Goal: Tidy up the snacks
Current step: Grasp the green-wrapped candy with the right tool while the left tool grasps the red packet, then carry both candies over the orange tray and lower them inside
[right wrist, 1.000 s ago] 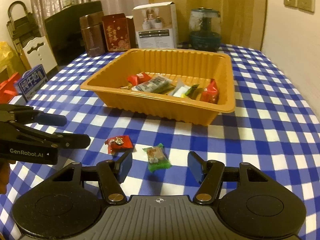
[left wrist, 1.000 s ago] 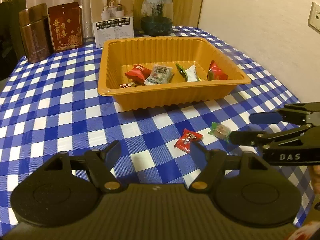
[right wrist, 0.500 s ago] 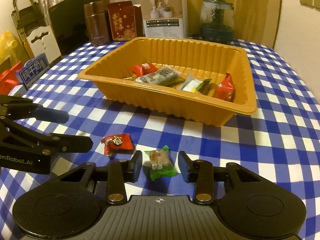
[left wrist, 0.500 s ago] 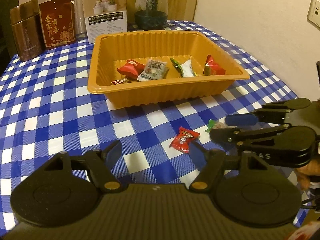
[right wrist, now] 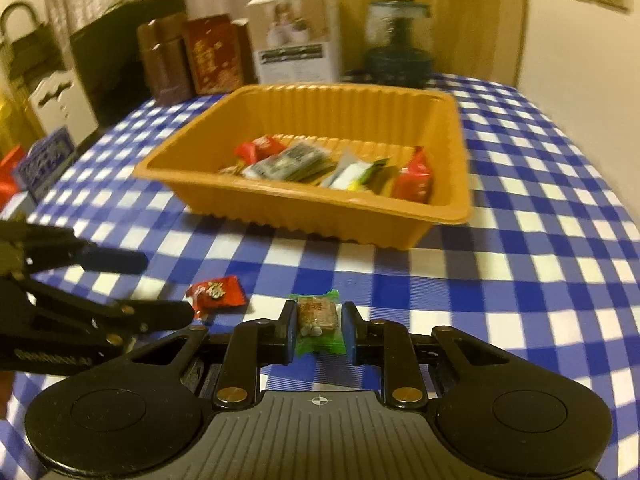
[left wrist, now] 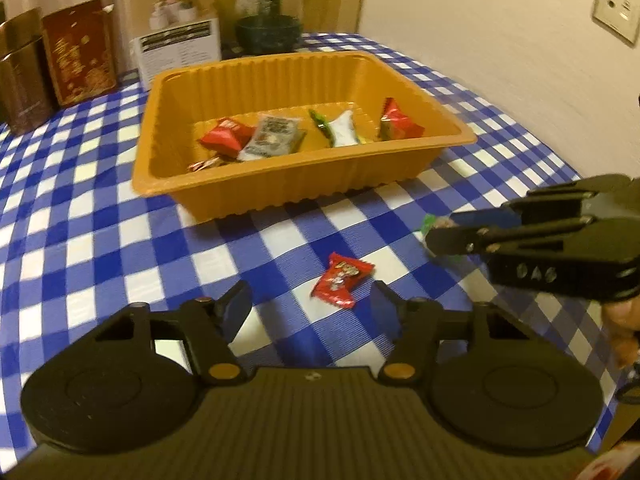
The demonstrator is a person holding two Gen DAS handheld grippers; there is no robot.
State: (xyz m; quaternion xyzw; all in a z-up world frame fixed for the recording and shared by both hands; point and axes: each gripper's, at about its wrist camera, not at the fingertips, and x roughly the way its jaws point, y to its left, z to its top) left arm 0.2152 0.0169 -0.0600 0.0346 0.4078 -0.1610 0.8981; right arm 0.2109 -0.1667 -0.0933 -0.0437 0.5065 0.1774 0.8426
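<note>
From the left wrist, the left tongs (left wrist: 310, 304) are closing, pads not yet touching the red candy (left wrist: 341, 283) on the checked bench (left wrist: 100, 240) before the orange tray (left wrist: 224, 182). From the right wrist, the right tongs (right wrist: 317, 331) are clamped on the green candy (right wrist: 319, 319), near that tray.

We are seeing warm, dim yellowish indoor light in both views. Motion blur is softening the boxes (right wrist: 294, 40) and jar (left wrist: 267, 12) at the top of each frame. Fisheye distortion is bending the checked tablecloth (left wrist: 80, 240) toward dark, vignetted corners. Soft shadows are sitting under the tray (right wrist: 320, 208).
</note>
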